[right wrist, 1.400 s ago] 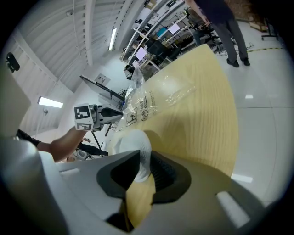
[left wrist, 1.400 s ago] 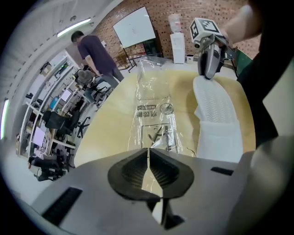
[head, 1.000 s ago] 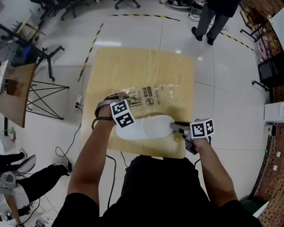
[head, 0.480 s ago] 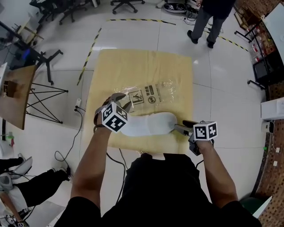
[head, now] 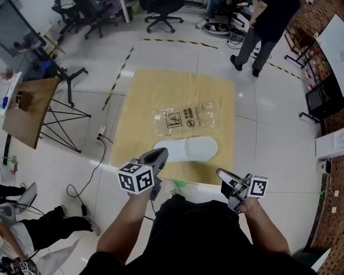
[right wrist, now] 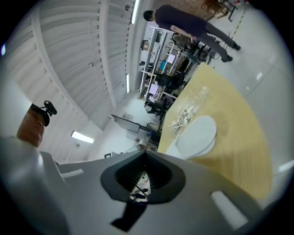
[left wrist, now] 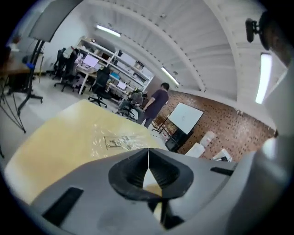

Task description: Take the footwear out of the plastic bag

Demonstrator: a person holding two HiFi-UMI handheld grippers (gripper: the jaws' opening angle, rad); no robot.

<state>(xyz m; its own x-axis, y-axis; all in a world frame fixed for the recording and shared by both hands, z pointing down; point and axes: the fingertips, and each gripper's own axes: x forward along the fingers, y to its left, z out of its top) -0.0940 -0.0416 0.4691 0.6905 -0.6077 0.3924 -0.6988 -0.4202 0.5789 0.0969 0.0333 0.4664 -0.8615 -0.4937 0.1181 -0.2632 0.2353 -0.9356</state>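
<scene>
The white flat slipper (head: pixel 186 150), long axis 9-to-3, lies at 1 o'clock of the nearer left gripper (head: pixel 159 156); it and the right gripper (head: pixel 221 173) have just pressed together, empty

Slipper (head: pixel 194 147) left end hidden behind left gripper (head: pixel 159 156) (bag (head: pixel 183 117) print too small to read).

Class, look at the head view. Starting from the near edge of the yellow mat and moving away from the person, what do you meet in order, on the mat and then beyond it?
white footwear → clear plastic bag → black office chair
</scene>
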